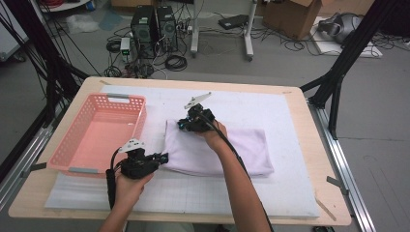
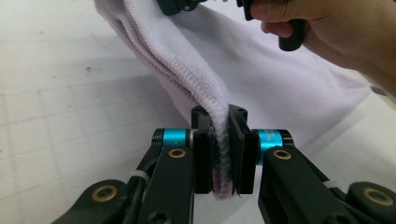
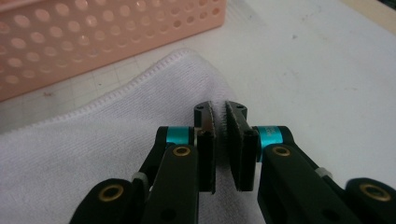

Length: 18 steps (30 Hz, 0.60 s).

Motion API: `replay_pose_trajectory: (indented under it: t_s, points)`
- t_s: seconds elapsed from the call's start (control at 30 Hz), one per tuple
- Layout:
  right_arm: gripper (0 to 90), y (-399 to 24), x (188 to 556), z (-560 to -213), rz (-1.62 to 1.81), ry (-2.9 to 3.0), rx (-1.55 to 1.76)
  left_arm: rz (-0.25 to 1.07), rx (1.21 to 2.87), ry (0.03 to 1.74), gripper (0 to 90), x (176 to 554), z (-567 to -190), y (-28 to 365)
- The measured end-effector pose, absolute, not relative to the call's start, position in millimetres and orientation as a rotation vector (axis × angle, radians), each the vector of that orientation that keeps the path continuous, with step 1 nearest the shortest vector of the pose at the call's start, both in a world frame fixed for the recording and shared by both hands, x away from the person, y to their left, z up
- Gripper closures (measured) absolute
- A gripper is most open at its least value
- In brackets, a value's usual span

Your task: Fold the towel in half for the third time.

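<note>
Right gripper view: jaws nearly together, a thin slit between the pads; whether cloth sits in that slit is hard to tell, since the towel (image 3: 93, 149) lies right under them. In the high view the right gripper (image 1: 183, 123) is at the towel's far-left corner, its tips hidden against the fabric. Left gripper (image 2: 223, 154) jaws are clamped on the towel's stitched edge, several layers pinched between the pads. In the high view the left gripper (image 1: 163, 157) is at the towel's near-left corner. Towel is pale lilac, folded, lying mid-table on the white mat (image 1: 290, 116), just right of the pink basket (image 1: 92, 135). Pinched edge lifts off the mat.
</note>
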State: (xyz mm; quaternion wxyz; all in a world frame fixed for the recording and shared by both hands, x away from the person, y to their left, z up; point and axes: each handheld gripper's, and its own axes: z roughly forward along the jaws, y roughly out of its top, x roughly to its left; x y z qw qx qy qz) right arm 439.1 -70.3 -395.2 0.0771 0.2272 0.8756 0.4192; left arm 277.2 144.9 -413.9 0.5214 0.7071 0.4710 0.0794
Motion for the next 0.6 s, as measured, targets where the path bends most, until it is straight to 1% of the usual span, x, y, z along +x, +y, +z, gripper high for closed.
replay_pose_trajectory:
  t_s: [0.27, 0.37, 0.6]
  points:
    - [82.6, -91, 435, -377, 1.303, 2.570, 0.673, 0.138, 1.665, 1.064, 81.2, 282, -399, 128]
    - [82.6, -102, 432, -372, 1.312, 2.551, 0.670, 0.119, 1.686, 1.037, 81.2, 285, -396, 116]
    - [82.5, -132, 427, -367, 1.313, 2.505, 0.704, 0.127, 1.743, 0.973, 80.9, 296, -389, 87]
